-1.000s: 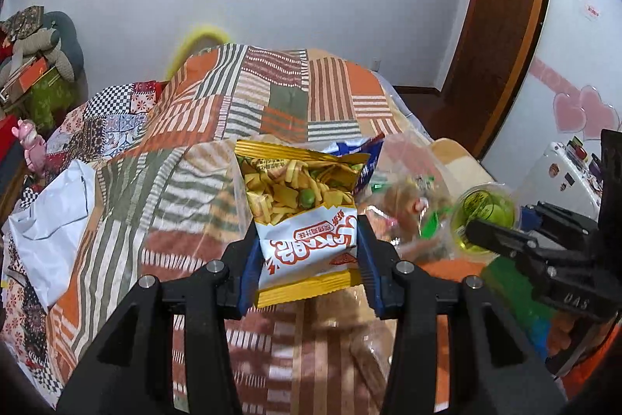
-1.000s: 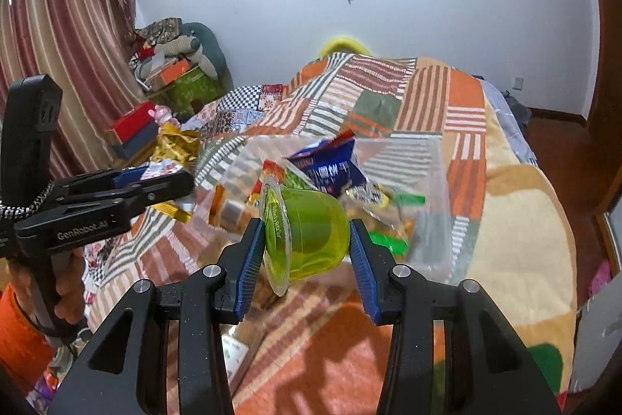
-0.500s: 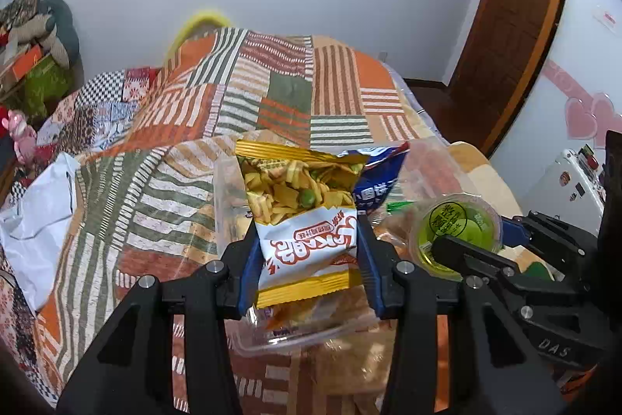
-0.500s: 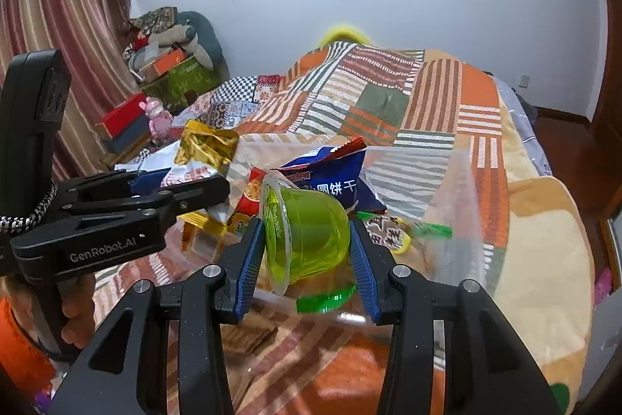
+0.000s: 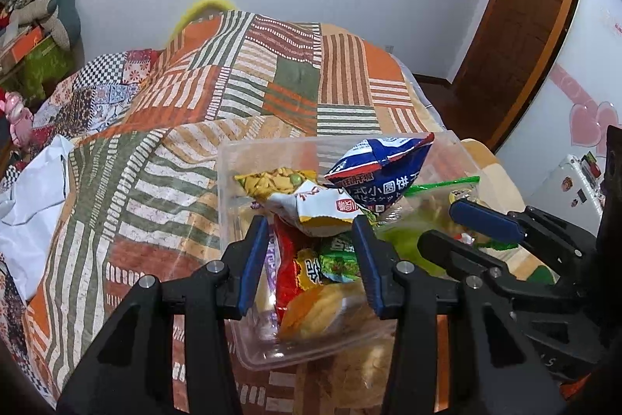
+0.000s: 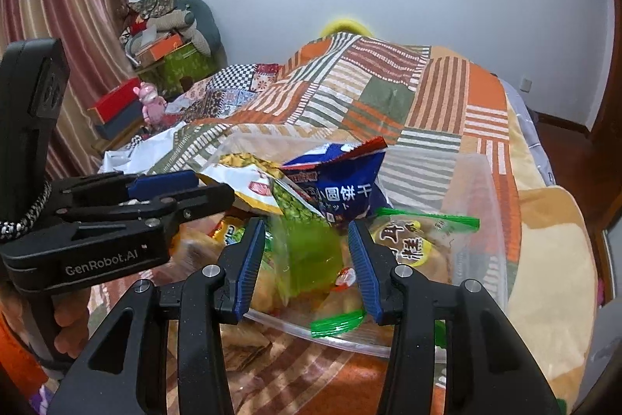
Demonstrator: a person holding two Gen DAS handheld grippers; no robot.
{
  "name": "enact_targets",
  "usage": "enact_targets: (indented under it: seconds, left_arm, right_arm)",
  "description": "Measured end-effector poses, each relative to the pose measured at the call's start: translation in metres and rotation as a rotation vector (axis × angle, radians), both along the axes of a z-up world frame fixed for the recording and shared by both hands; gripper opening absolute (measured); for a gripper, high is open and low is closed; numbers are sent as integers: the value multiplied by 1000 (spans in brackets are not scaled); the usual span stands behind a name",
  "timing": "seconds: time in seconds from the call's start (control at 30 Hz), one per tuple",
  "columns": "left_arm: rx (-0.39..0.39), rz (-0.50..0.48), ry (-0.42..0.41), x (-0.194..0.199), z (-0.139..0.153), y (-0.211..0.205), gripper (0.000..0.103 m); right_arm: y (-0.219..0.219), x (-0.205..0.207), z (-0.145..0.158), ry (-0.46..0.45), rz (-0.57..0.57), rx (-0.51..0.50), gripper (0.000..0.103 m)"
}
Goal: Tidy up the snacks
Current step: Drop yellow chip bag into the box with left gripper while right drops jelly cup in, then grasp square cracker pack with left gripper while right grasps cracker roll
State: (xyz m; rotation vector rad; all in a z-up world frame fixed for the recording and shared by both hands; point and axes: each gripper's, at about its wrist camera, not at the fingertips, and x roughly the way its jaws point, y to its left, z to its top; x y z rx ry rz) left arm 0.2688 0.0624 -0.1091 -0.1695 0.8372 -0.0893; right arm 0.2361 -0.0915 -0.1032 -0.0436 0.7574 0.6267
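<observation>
A clear plastic box (image 5: 227, 189) (image 6: 491, 205) sits on the patchwork quilt, filled with several snack packs. The yellow-and-white snack bag (image 5: 307, 199) (image 6: 248, 181) lies in the box against a blue biscuit bag (image 5: 383, 177) (image 6: 342, 187). My left gripper (image 5: 311, 259) is open just above the box, touching nothing. The green jelly cup (image 6: 307, 251) is blurred, dropping between the open jaws of my right gripper (image 6: 307, 259) into the box. The right gripper also shows in the left wrist view (image 5: 462, 224), and the left gripper in the right wrist view (image 6: 182, 189).
The quilt-covered bed (image 5: 272, 72) fills the middle. A white bag (image 5: 31, 205) lies at its left. Boxes and a pink toy (image 6: 149, 102) stand by the curtain. A wooden door (image 5: 517, 18) and a white appliance (image 5: 571, 181) are at the right.
Both grippers moved down over the box and opened. The yellow-and-white snack bag left the left gripper and lies in the box. The green jelly cup left the right gripper.
</observation>
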Motion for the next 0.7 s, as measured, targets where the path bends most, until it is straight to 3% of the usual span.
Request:
enact_targets:
  seconds: [0.23,0.43,0.7]
  left_arm:
    - [9,-6,-20,-21,14,-1,46]
    - [21,6,-53,-48,30,2,55]
    - [62,34,-62,-93,34,8,74]
  right_arm:
    - [-2,-14,15,-15,8,11,42]
    - [-5,-32,23,-18,26,10,46]
    - [-8,-61,13,15,25,-6,67]
